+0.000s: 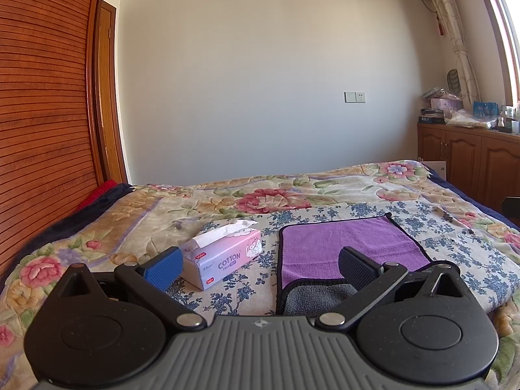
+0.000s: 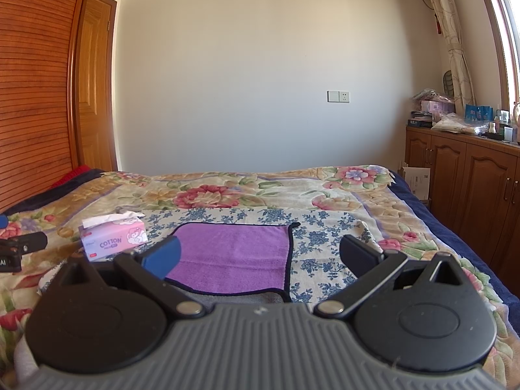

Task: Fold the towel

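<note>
A purple towel (image 1: pixel 344 243) with dark edging lies on a blue-flowered cloth on the bed, its near edge turned up to show a grey underside (image 1: pixel 312 299). It also shows in the right wrist view (image 2: pixel 234 256). My left gripper (image 1: pixel 260 265) is open and empty, hovering near the towel's near left corner. My right gripper (image 2: pixel 260 253) is open and empty, just before the towel's near edge. The left gripper's tip (image 2: pixel 19 247) shows at the left edge of the right wrist view.
A pink tissue box (image 1: pixel 224 253) stands left of the towel, also in the right wrist view (image 2: pixel 112 239). The bed (image 1: pixel 276 195) has a floral blanket. A wooden headboard (image 1: pixel 39 113) is at left, wooden cabinets (image 2: pixel 471 178) at right.
</note>
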`<state>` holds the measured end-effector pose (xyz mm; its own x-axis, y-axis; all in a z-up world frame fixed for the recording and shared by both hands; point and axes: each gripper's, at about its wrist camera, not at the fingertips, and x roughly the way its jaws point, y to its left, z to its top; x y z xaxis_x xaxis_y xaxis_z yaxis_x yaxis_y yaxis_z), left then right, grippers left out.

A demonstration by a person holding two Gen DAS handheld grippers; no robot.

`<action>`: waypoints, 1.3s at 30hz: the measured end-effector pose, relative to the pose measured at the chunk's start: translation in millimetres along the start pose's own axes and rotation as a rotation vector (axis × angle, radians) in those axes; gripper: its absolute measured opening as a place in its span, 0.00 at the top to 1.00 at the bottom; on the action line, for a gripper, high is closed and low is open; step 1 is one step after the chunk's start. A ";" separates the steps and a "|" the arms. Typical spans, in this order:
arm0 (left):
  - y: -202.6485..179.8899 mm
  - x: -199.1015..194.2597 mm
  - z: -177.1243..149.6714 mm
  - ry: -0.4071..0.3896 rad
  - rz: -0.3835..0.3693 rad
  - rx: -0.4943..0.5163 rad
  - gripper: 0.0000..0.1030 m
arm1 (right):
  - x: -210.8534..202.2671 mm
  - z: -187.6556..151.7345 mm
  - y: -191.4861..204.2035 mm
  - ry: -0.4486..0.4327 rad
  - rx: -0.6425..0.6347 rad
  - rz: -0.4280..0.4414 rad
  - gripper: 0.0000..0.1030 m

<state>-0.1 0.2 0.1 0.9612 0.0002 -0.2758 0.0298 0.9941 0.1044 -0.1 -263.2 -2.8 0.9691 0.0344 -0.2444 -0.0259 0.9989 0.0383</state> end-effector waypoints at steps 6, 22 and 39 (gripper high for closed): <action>0.0 0.0 0.0 0.001 0.000 0.001 0.00 | 1.0 0.5 -0.7 0.001 0.000 0.000 0.00; -2.4 7.0 -3.9 0.050 -0.018 -0.005 0.00 | 9.4 -5.6 6.1 0.029 -0.006 0.007 0.00; -9.7 41.2 -6.4 0.137 -0.072 0.053 0.00 | 36.7 -5.6 5.9 0.098 -0.048 0.045 0.00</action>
<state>37.4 -8.8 -18.4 0.9099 -0.0528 -0.4114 0.1153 0.9850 0.1287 33.9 -255.8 -17.0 0.9379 0.0797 -0.3375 -0.0827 0.9966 0.0055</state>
